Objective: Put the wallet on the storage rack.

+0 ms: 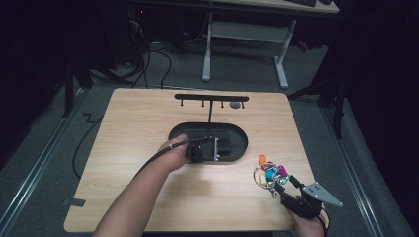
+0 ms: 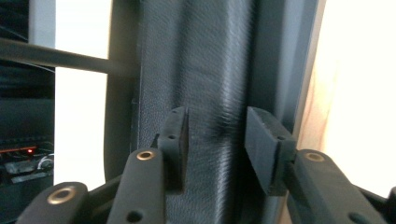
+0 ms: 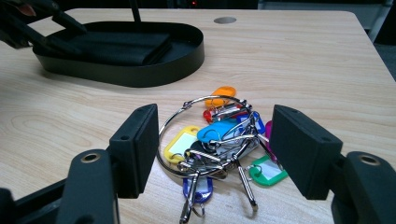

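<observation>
A bunch of keys with coloured tags on a large metal ring [image 1: 269,173] lies on the wooden table near its front right corner. My right gripper [image 1: 282,183] is open just behind the bunch. In the right gripper view the key bunch [image 3: 219,140] sits between the two spread jaws of the right gripper [image 3: 217,147], and neither jaw touches it. My left gripper [image 1: 210,148] reaches into the black oval tray [image 1: 242,143], where a black leather wallet [image 1: 225,144] lies. In the left gripper view the left gripper [image 2: 217,140] is open close over the wallet [image 2: 205,70].
A black T-shaped rack with small hooks [image 1: 211,98] rises from the far side of the tray. A grey round hole [image 1: 236,104] marks the table behind it. Beyond the table stand a white desk frame [image 1: 281,59] and floor cables [image 1: 158,59].
</observation>
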### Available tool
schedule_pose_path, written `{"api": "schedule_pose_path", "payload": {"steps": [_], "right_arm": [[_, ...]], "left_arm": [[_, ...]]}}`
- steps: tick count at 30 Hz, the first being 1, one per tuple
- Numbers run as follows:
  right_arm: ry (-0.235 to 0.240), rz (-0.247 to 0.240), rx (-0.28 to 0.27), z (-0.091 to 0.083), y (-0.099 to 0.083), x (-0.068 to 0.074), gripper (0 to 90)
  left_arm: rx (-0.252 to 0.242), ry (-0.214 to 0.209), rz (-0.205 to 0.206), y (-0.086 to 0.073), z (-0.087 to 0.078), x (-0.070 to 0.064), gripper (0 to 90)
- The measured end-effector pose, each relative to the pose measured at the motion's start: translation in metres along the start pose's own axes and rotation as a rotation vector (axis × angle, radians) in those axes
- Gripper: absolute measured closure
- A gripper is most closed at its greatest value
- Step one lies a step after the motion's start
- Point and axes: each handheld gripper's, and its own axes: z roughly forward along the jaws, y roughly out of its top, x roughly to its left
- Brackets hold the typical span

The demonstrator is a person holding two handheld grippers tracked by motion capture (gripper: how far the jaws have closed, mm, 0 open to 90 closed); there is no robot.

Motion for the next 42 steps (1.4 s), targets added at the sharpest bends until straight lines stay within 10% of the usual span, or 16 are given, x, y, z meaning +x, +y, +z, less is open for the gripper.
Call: {"api": "schedule_pose_path", "payload": {"steps": [18, 21, 42], "right_arm": [[0.0, -0.029, 0.022, 0.004, 0.001, 0.003, 33.6], [-0.001, -0.033, 0.029, 0.004, 0.0, 0.004, 33.6], [0.005, -0.046, 0.051, 0.008, -0.001, 0.006, 33.6]], "left_arm": [[-0.104, -0.084, -0.303, -0.066, -0.046, -0.015, 61.6], [-0.144, -0.113, -0.387, -0.085, -0.051, -0.028, 61.6], [-0.351, -0.165, -0.641, -0.163, -0.096, -0.099, 54.4]]}}
